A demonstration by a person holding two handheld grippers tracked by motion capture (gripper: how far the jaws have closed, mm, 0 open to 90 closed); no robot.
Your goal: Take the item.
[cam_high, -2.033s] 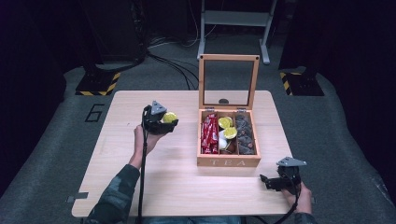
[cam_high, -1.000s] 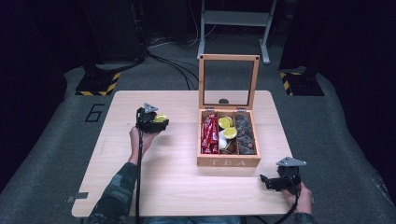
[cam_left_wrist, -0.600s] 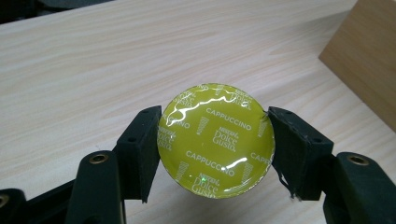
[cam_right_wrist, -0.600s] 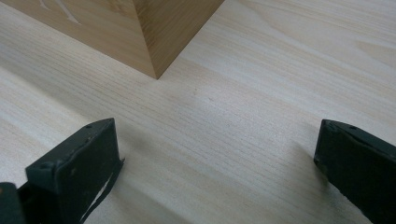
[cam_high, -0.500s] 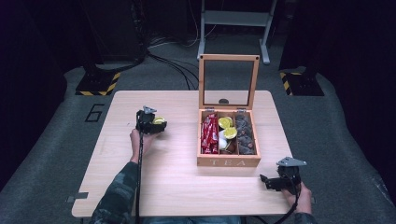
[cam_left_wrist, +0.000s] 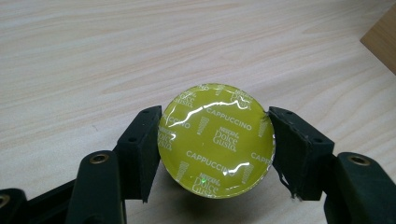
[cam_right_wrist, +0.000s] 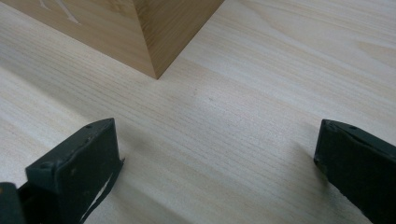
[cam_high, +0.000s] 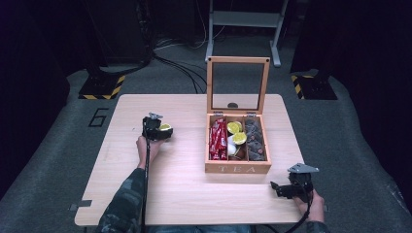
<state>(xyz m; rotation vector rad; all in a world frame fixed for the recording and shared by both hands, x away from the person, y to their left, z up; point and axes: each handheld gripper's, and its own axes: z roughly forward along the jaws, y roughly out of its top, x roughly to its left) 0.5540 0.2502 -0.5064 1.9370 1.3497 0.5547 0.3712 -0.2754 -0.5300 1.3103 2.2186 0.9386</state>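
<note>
One yellow capsule (cam_left_wrist: 215, 140) is sitting pinched between the left gripper (cam_high: 156, 129)'s jaws, just over the table (cam_high: 165, 184), left of the tea box (cam_high: 237, 144). Two more yellow ones are lying in the box's middle section, plus red sticks and dark packets, too small to count. The left gripper view is showing "Cappuccino" lettering you can't read from above. The right gripper (cam_high: 290, 188) is resting by the box's front corner, jaws spread wide.
</note>
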